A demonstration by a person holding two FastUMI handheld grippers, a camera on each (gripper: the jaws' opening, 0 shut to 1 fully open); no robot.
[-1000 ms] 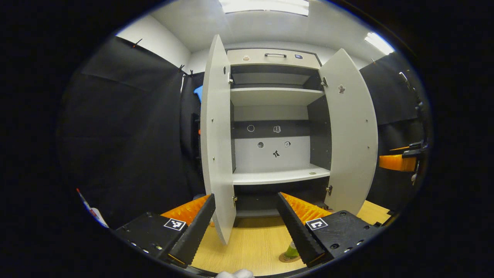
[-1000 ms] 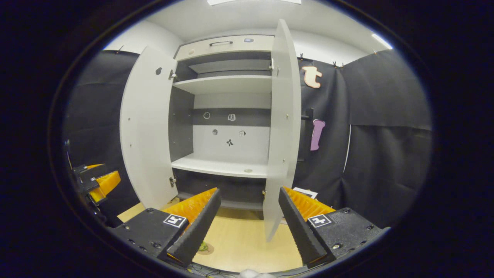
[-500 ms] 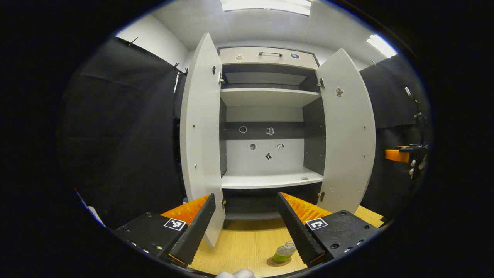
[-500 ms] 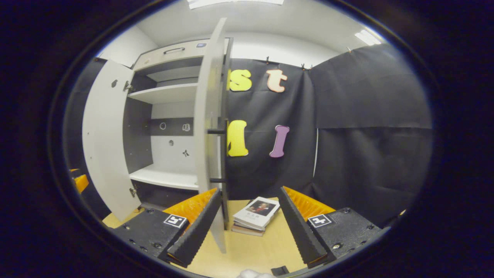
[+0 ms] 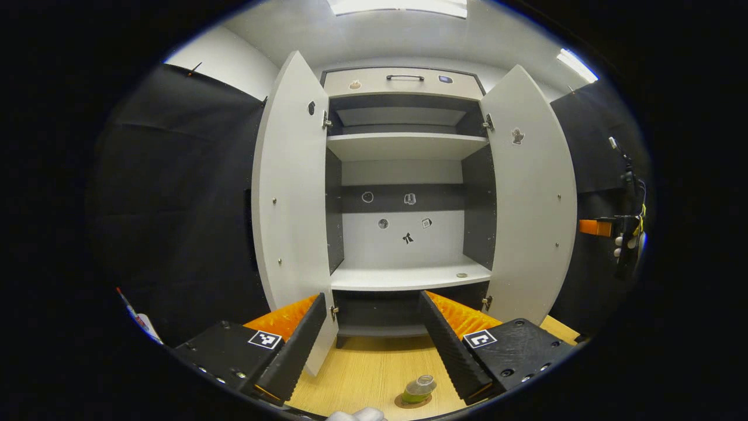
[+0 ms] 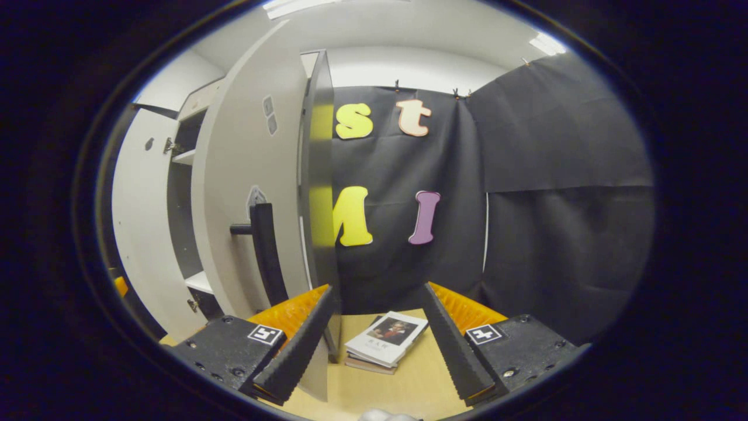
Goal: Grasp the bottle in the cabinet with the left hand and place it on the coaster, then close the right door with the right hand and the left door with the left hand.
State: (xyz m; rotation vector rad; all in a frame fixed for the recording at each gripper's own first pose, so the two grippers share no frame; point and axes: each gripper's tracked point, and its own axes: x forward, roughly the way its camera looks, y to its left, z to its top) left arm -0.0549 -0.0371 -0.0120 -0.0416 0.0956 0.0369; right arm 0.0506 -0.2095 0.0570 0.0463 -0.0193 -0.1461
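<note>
The white cabinet [image 5: 403, 278] stands with both doors swung wide. A small bottle of green liquid [image 5: 419, 387] sits upright on the round coaster [image 5: 404, 403] on the wooden table in front of it. My left gripper [image 5: 371, 296] is open and holds nothing, back from the cabinet and above the bottle. In the right gripper view I see the right door's outer face [image 6: 245, 169] with its black handle [image 6: 266, 251]. My right gripper [image 6: 380, 287] is open just right of that door's edge, apart from the handle. It also shows far right as the right gripper [image 5: 605, 228], held by a hand.
The left door [image 5: 289, 193] hangs open at the left, and the right door [image 5: 529, 199] at the right. A stack of books [image 6: 385, 342] lies on the table by the cloth wall. The lower shelf [image 5: 409, 276] carries a small round mark.
My right gripper has swung rightward around the right door, from facing the shelves to facing its outer side and handle. My left gripper has drawn back, so the bottle shows more fully.
</note>
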